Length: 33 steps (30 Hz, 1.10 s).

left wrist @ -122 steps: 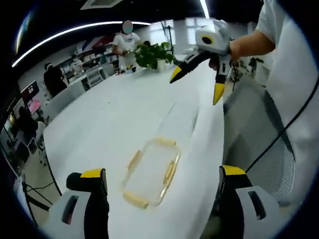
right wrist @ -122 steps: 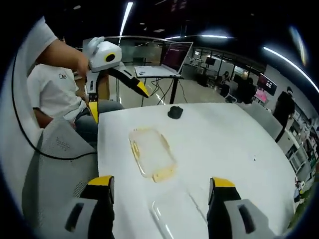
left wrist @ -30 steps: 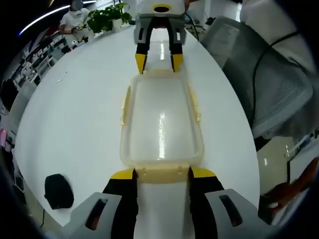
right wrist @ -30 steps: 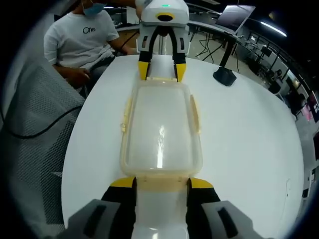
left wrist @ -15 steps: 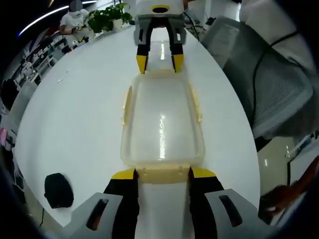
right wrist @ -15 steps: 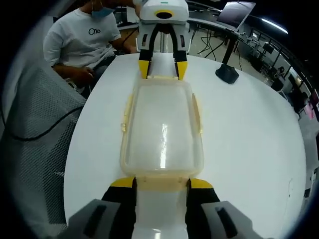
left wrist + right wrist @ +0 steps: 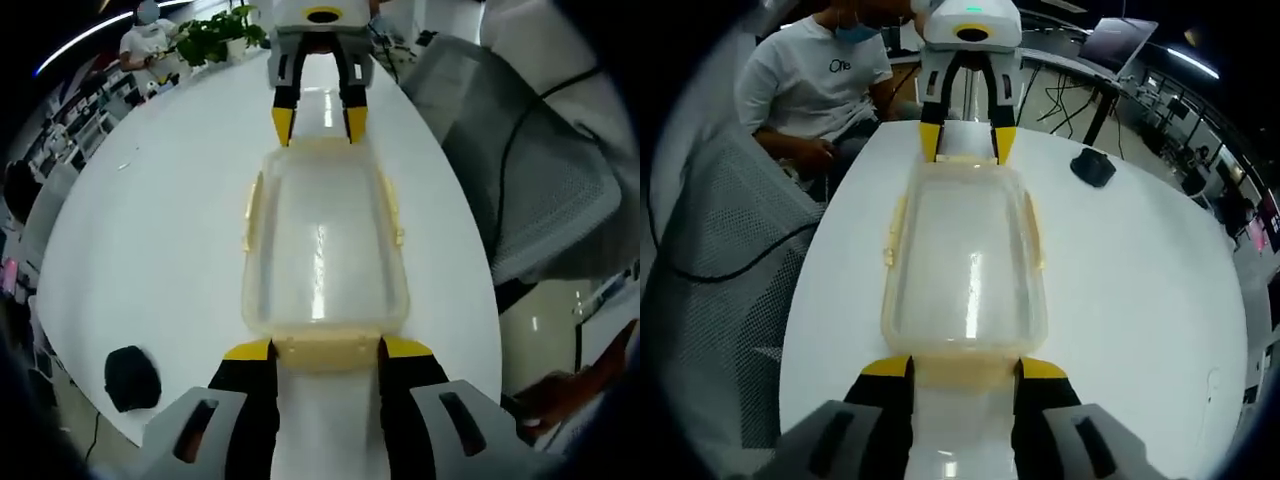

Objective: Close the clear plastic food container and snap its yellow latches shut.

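Clear container (image 7: 323, 255) sits lid-on on white table (image 7: 150, 230), lengthwise between both grippers. Left gripper (image 7: 325, 349) jaws part-open, straddling near-end yellow latch (image 7: 325, 351); right gripper (image 7: 964, 368) likewise on opposite end latch (image 7: 965, 371). Side latches flared out.

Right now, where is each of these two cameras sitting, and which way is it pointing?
Left gripper view: rides on the left gripper, looking along the clear container on the white table toward the right gripper; its own yellow-tipped jaws flank the near end latch.
Right gripper view: rides on the right gripper, facing the opposite way toward the left gripper; its jaws flank the other end latch.
Shared: container, table, black object, both grippers.
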Each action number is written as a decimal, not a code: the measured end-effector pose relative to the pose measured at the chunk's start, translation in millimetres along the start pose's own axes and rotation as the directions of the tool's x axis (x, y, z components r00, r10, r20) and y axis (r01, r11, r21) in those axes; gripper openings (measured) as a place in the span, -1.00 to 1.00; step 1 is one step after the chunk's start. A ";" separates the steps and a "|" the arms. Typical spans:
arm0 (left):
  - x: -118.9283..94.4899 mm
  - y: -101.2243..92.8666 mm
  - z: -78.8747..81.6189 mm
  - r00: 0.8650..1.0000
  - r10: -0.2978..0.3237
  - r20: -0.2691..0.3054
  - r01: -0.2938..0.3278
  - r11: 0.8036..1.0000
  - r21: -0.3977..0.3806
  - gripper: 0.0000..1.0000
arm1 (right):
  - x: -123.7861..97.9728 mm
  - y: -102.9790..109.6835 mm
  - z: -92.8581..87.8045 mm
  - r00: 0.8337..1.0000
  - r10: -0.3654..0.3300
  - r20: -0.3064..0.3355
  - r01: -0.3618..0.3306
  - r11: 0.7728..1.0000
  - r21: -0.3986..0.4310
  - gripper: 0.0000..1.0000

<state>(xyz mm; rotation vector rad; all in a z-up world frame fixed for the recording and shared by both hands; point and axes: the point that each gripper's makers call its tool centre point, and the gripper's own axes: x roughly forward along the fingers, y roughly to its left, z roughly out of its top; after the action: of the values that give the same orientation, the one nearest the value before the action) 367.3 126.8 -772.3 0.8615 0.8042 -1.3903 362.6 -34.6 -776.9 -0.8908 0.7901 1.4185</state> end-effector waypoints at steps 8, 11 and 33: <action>-14.4 -5.5 16.1 1.000 0.015 -0.020 -0.016 1.000 -0.012 -0.26 | -21.3 4.6 5.5 0.999 0.023 0.025 -0.023 1.000 0.005 -0.28; -20.1 -8.2 22.8 1.000 0.015 -0.018 -0.016 1.000 -0.020 -0.26 | -33.1 6.5 5.7 0.999 0.024 0.027 -0.024 1.000 -0.010 -0.28; -24.5 -12.3 104.8 0.999 0.041 -0.030 -0.041 0.999 -0.017 -0.26 | -98.6 13.0 -37.3 1.000 -0.004 0.027 0.005 1.000 -0.018 -0.28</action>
<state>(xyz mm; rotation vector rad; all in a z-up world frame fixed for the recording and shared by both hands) 351.8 46.5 -701.2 0.8820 0.8158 -1.3359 350.2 -114.7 -708.2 -0.8849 0.7553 1.4330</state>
